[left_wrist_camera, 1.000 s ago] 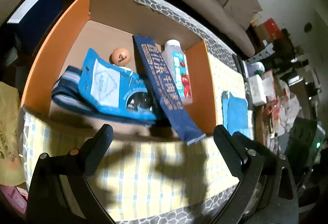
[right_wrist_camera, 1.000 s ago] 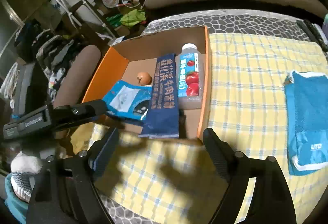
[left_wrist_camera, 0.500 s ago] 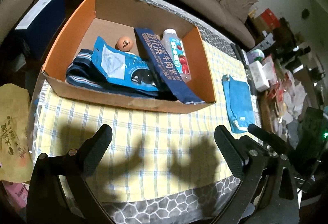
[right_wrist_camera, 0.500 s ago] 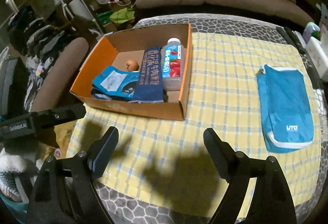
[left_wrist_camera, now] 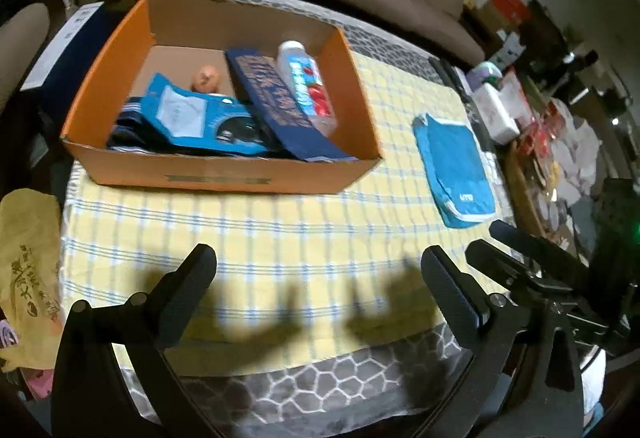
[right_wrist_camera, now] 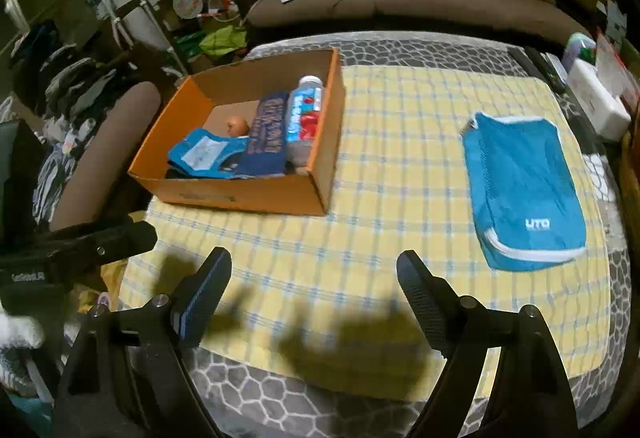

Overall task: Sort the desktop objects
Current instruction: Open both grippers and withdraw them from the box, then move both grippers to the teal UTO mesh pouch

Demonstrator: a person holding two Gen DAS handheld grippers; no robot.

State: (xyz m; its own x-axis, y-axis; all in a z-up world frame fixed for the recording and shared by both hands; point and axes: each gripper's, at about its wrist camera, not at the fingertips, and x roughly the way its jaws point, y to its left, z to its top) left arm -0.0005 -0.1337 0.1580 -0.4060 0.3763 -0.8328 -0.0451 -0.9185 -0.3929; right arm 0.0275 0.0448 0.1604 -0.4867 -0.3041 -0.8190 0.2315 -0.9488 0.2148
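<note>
Left wrist view looks down past the left gripper (left_wrist_camera: 318, 270), jaws spread wide and holding nothing, above the yellow checked tablecloth (left_wrist_camera: 280, 222). On the cloth's far left sits an orange cardboard box (left_wrist_camera: 224, 175) holding a clear drink bottle with red fruit label (left_wrist_camera: 306, 87), a long navy packet (left_wrist_camera: 276, 105), a light blue pouch (left_wrist_camera: 188, 115) and a small orange ball (left_wrist_camera: 207, 77). Right of the box, well apart, lies a flat blue zippered fabric bag (right_wrist_camera: 520, 185). Just as wide apart and empty, the right gripper (right_wrist_camera: 314, 278) hovers over the near cloth.
</note>
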